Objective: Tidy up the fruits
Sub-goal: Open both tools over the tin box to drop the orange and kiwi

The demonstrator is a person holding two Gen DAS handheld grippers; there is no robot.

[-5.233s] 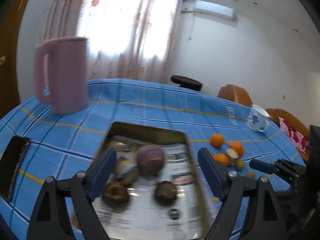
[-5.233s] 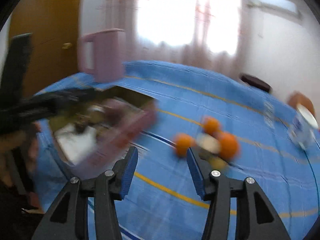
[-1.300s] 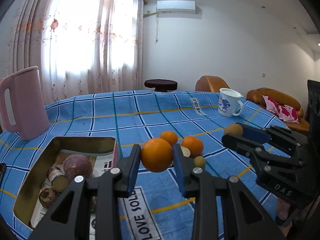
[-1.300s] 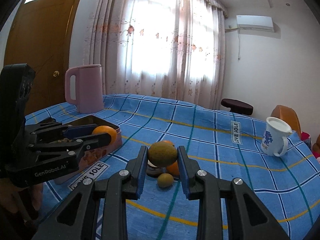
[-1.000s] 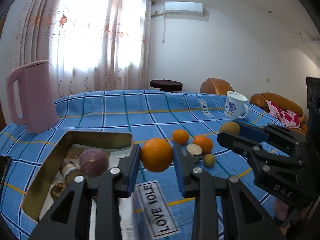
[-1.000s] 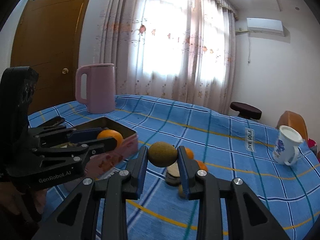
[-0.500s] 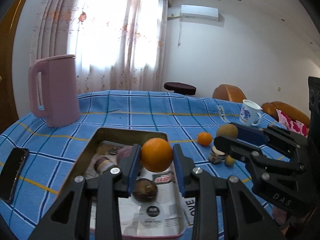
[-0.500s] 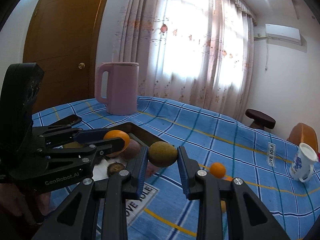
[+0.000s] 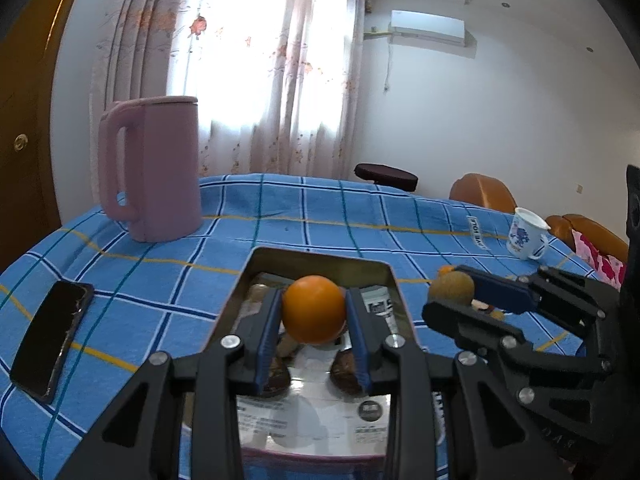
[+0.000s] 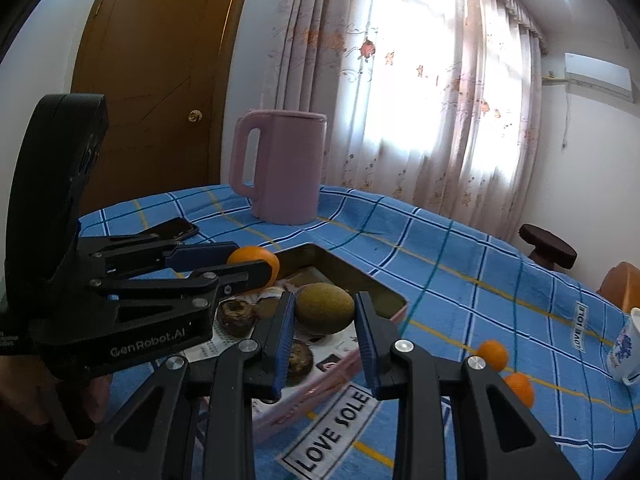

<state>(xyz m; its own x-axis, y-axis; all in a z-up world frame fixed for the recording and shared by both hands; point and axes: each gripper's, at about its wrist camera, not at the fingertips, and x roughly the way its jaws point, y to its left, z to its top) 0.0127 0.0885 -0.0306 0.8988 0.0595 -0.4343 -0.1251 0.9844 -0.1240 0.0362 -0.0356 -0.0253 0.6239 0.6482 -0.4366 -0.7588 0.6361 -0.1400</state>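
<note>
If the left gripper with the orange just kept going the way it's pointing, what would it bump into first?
Probably the tin. The left gripper, shut on the orange, tilts down over it, so the orange would likely meet the dark fruits or paper lining inside. Depth is hard to judge.

a table in a blue checked cloth [image 9: 312, 216] carries a pink kettle [image 9: 154, 168], a black phone [image 9: 50, 342], a metal tin [image 9: 320, 258], a white mug [image 9: 524, 234] and two loose oranges [image 10: 493, 354].

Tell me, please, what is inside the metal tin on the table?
The tin has printed paper on its bottom and several dark brown round fruits. The left gripper with its orange hides the middle, so an exact count is not possible.
</note>
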